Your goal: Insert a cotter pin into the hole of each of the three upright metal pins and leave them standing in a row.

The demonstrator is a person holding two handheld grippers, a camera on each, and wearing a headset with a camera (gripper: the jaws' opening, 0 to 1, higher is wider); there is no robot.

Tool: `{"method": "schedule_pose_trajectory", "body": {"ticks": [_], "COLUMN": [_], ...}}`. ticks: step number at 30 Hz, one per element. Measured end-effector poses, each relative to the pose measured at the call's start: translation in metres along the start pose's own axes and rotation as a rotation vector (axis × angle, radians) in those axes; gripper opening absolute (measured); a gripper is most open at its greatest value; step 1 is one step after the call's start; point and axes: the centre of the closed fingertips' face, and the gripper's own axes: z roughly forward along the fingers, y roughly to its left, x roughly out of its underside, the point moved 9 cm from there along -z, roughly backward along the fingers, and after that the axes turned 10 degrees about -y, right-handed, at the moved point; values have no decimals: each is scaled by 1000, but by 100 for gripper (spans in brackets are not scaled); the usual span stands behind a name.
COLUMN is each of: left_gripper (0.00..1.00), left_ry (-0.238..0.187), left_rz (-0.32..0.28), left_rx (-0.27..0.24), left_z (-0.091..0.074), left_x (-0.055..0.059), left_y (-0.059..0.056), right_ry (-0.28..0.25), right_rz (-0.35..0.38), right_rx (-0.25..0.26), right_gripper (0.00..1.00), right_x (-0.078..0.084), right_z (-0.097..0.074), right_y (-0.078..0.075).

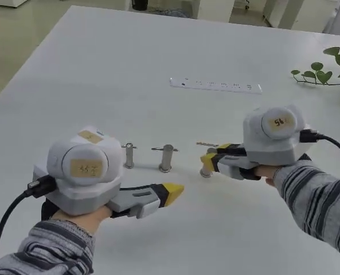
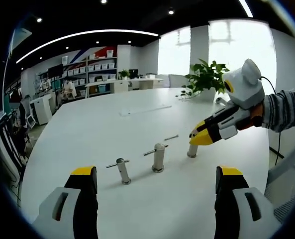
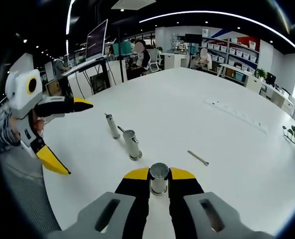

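Three upright metal pins stand in a row on the white table (image 1: 101,74). The left pin (image 1: 129,156) and the middle pin (image 1: 166,158) each have a cotter pin through the top. My right gripper (image 1: 207,164) is shut on the third pin (image 3: 158,179), whose top hole looks bare. A loose cotter pin (image 1: 206,144) lies flat just behind it, also seen as the cotter pin (image 3: 198,158) in the right gripper view. My left gripper (image 2: 156,174) is open with nothing between its jaws. It hovers in front of the row, facing the pins (image 2: 158,158).
A white power strip (image 1: 215,85) lies further back on the table. Plant leaves (image 1: 330,66) reach in at the far right edge. Desks, shelves and people stand in the room beyond the table.
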Motion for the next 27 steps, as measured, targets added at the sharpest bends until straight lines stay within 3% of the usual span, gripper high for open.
{"method": "schedule_pose_trajectory", "body": {"ticks": [7,18,27], "left_gripper": [99,99,99], "left_ry": [0,-27,-13], "left_rz": [4,2,-1], "left_rx": [9,-26,-42], "left_z": [-2,-17,-24], "left_x": [1,3,5], "left_y": [-5,-8,-10], "right_ry": [-18,-23,-32], "right_rz": [3,5,-22], "right_rx": [15,16,9], "right_gripper": [8,8,8], "right_x": [7,20,23], "right_z": [-3,1,-1], "right_y": [14,36,47]}}
